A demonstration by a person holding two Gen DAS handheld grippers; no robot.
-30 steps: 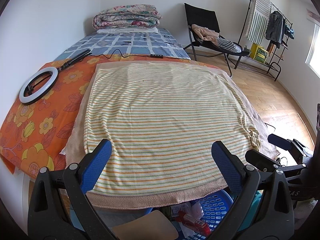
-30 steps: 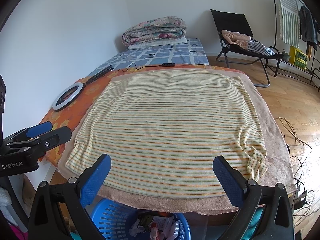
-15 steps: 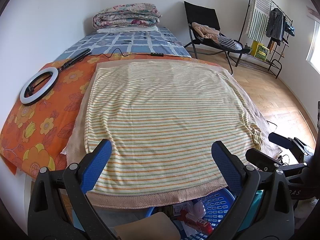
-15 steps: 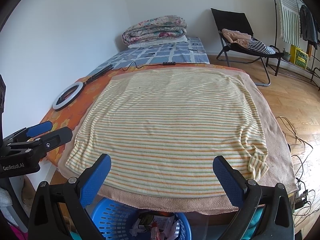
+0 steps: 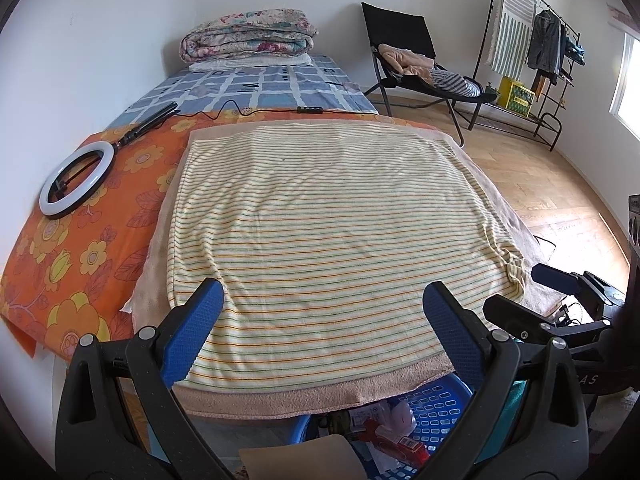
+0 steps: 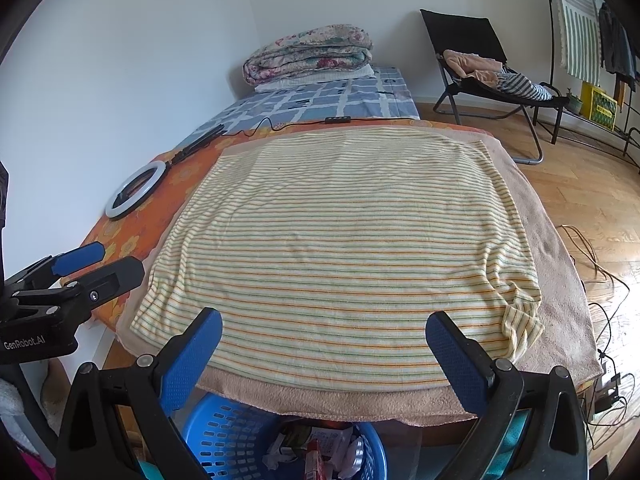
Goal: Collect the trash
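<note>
I hold my left gripper [image 5: 323, 328] and right gripper [image 6: 324, 354] spread wide and empty above the blue basket [image 6: 224, 436] of trash [image 6: 320, 446] tucked under the near edge of the striped towel [image 6: 340, 248], the ring light [image 5: 76, 184] lying beyond.

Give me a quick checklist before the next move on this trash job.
1. Left tongs open, holding nothing: ok.
2. Right tongs open, holding nothing: ok.
3. Basket within view below the bed edge, trash inside: ok.
4. Trash left on the striped towel: none visible, ok.
5. Trash elsewhere, floor or under the bed: cannot tell.
6. Ring light and its cable lie apart from both tongs: ok.
</note>
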